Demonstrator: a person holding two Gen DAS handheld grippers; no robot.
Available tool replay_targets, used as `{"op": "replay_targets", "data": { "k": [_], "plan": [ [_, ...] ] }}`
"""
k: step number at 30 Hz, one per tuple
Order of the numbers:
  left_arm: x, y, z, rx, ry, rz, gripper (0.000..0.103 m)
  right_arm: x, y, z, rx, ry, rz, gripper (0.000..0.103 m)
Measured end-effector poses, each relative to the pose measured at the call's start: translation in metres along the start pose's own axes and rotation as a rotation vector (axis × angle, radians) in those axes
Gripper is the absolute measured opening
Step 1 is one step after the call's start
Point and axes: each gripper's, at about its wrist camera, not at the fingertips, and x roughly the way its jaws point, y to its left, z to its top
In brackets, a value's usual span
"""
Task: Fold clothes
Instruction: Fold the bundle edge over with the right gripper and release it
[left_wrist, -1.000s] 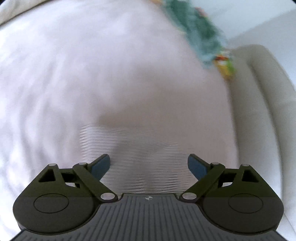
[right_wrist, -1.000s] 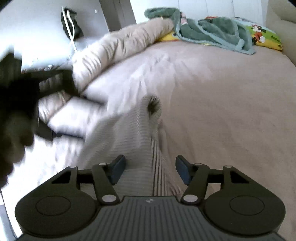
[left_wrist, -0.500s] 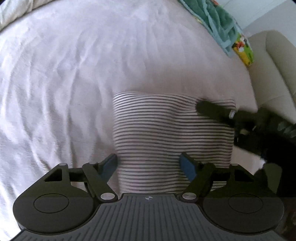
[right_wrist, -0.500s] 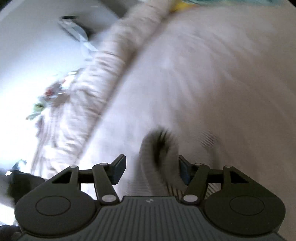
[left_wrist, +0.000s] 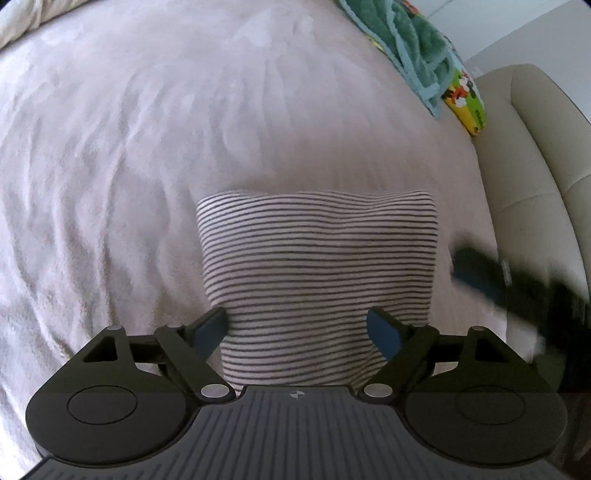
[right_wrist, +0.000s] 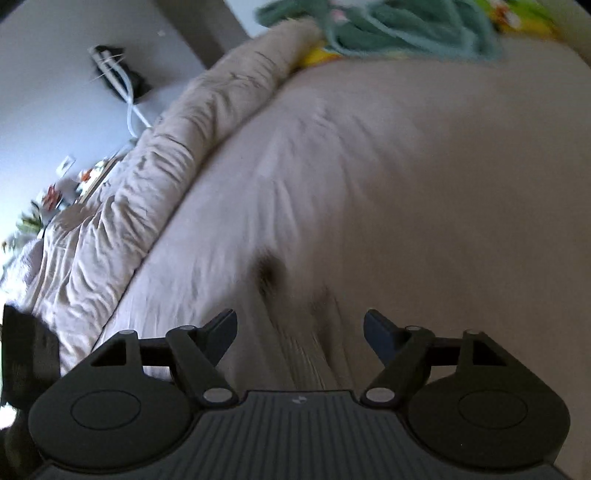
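My left gripper (left_wrist: 295, 328) hovers, jaws wide and just reopened, over the folded striped garment (left_wrist: 317, 266) on the bed (left_wrist: 110, 166). My right gripper (right_wrist: 299, 328), at its 3 o'clock, has jaws spread and just widened; blurred cloth, seemingly the garment, lies between, ungripped.

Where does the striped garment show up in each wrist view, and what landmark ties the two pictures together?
Left wrist: the striped garment lies folded at centre, running down between the left tool's open fingers.
Right wrist: only a blurred strip shows at lower centre, ahead of the right tool.
Shared landmark: the green blanket at the top.
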Motion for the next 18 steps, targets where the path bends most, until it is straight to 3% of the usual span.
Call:
{"op": "replay_targets", "data": {
  "k": [2,6,8,9,11,14,18],
  "plan": [
    [-0.007,0.009,-0.003,-0.017,0.007,-0.021,0.092,-0.01,-0.009,-0.026,0.028,0.046,0.025,0.083],
    [-0.004,0.024,-0.01,-0.028,0.051,-0.016,0.092,0.002,-0.004,-0.07,0.061,0.119,0.057,0.084],
    [-0.003,0.031,-0.013,-0.03,0.079,-0.018,0.089,0.012,0.008,-0.08,0.066,0.132,0.082,0.067],
    [-0.002,0.032,-0.013,-0.04,0.093,-0.036,0.087,0.01,0.021,-0.082,0.018,0.11,0.088,0.067],
    [0.0,0.032,-0.009,-0.065,0.117,-0.069,0.086,0.004,0.044,-0.083,-0.063,0.059,0.107,0.055],
    [-0.003,0.024,0.0,-0.092,0.115,-0.092,0.087,-0.011,0.062,-0.076,-0.108,-0.01,0.145,0.054],
    [-0.011,0.007,0.006,-0.05,0.094,-0.113,0.088,-0.028,0.051,-0.065,-0.129,-0.004,0.131,0.054]
  ]
}}
